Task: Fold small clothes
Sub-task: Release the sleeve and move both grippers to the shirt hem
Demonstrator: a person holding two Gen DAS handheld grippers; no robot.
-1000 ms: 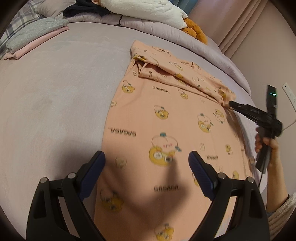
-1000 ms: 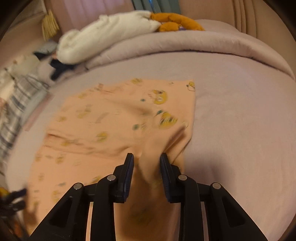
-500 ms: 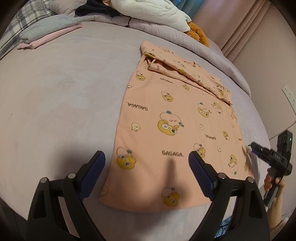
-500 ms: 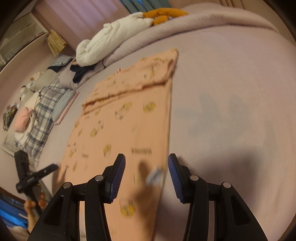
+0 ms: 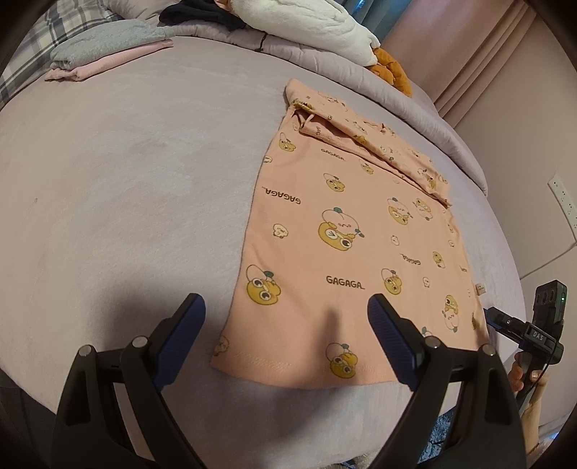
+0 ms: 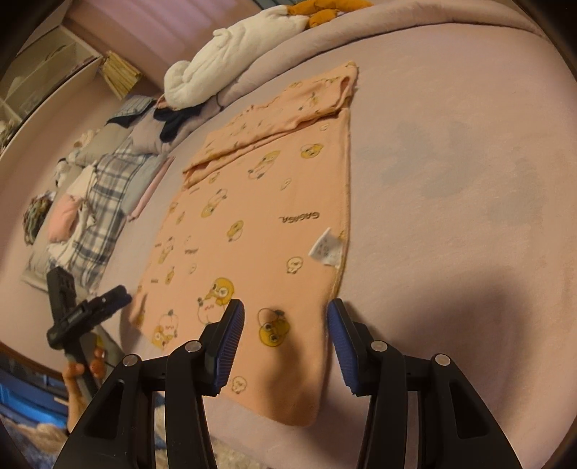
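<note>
A peach shirt with yellow cartoon prints (image 5: 346,231) lies flat on the mauve bed, its far end folded over into a band (image 5: 368,140). It also shows in the right wrist view (image 6: 259,202), with a white care label (image 6: 326,249) turned up at its right edge. My left gripper (image 5: 286,335) is open and empty, above the shirt's near hem. My right gripper (image 6: 285,341) is open and empty, above the shirt's near right corner. Each gripper shows in the other's view: the right one (image 5: 505,323) and the left one (image 6: 108,299).
The bed sheet (image 5: 126,187) stretches wide to the left of the shirt. Folded grey and pink clothes (image 5: 104,54) lie at the far left. A white duvet (image 5: 310,25) and an orange plush toy (image 5: 391,70) sit at the head. A plaid pile (image 6: 93,216) lies beyond the bed edge.
My right gripper has let go of the shirt's folded end and pulled back to the near corner, now open. My left gripper has drawn back toward the near hem.
</note>
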